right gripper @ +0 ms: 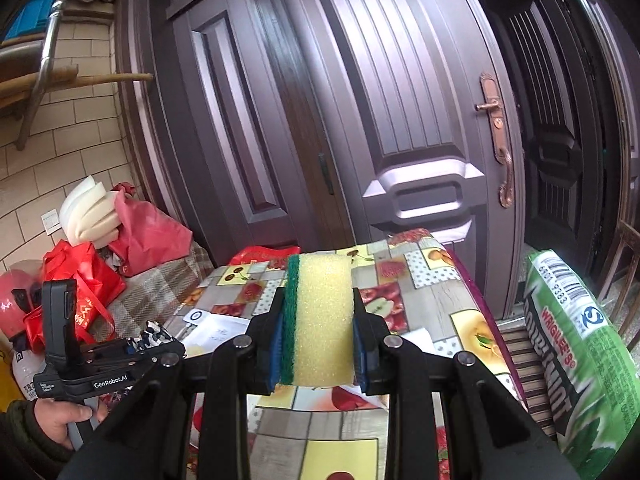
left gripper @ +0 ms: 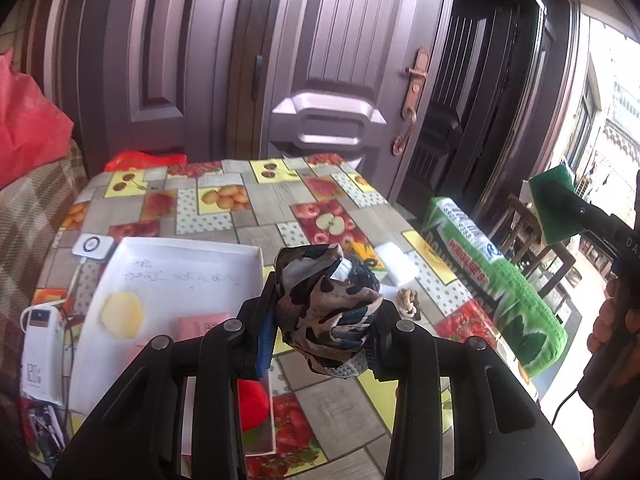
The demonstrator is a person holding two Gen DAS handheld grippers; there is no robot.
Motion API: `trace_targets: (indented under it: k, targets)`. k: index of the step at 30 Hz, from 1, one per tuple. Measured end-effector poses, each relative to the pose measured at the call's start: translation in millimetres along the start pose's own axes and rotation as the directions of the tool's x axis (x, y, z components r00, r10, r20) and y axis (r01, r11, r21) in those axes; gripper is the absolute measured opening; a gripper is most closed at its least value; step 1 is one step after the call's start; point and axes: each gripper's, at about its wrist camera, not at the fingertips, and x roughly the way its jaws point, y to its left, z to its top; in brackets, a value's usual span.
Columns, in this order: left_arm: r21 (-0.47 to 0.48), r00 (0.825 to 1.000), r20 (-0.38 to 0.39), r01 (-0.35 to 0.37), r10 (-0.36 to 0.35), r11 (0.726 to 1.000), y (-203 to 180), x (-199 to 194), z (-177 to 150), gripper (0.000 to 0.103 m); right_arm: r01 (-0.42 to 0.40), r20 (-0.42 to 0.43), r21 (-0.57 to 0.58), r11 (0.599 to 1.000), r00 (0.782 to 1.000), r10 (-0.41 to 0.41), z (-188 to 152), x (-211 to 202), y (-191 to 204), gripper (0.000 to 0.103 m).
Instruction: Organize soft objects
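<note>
The left gripper (left gripper: 324,320) was clamped on a balled patterned cloth (left gripper: 330,312), held above the table (left gripper: 256,220) beside the white tray (left gripper: 184,252). The right gripper (right gripper: 318,346) was clamped on an upright sponge (right gripper: 322,316), its long axis pointing forward, near the table's right edge.

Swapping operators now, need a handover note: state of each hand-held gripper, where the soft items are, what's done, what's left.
Left hand-held gripper: shut on the patterned cloth bundle, held above the table beside the white tray.
Right hand-held gripper: shut on the yellow-green sponge, also in the air.
Done: yellow round pad, pink piece and red ball lie in the tray.
Left: probably place both held items; white block remains on the table.
</note>
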Motion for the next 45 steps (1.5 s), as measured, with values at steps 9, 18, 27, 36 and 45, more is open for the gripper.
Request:
trace_targets:
  k: [9,18,27,36,45]
  targets:
    - [-0.026,0.998,0.056,-0.001,0.003,1.0,15.5,-28.6,-0.7,0.035,-0.029,0.012,-0.034,0.999,0.999,0.03,4.4,-1.1,27.3,0.027]
    - [-0.056,0.995,0.094,-0.02,0.025,0.998,32.1,-51.7,-4.8,0.035,-0.059,0.005,-0.064,0.996,0.998,0.06,6.6,3.2,46.9,0.027]
    - [-0.076,0.993,0.11,-0.042,0.05,0.996,48.4,-66.0,-8.1,0.035,-0.088,-0.004,-0.083,0.993,0.996,0.088,6.4,11.7,66.6,0.027]
    - [-0.089,0.99,0.122,-0.057,0.068,0.994,66.1,-74.4,-8.2,0.035,-0.117,-0.008,-0.103,0.988,0.993,0.117,7.3,20.3,84.6,0.027]
    - [-0.107,0.99,0.119,-0.064,0.077,0.992,79.8,-73.5,-9.6,0.035,-0.14,-0.024,-0.124,0.982,0.99,0.139,6.6,33.3,98.4,0.027]
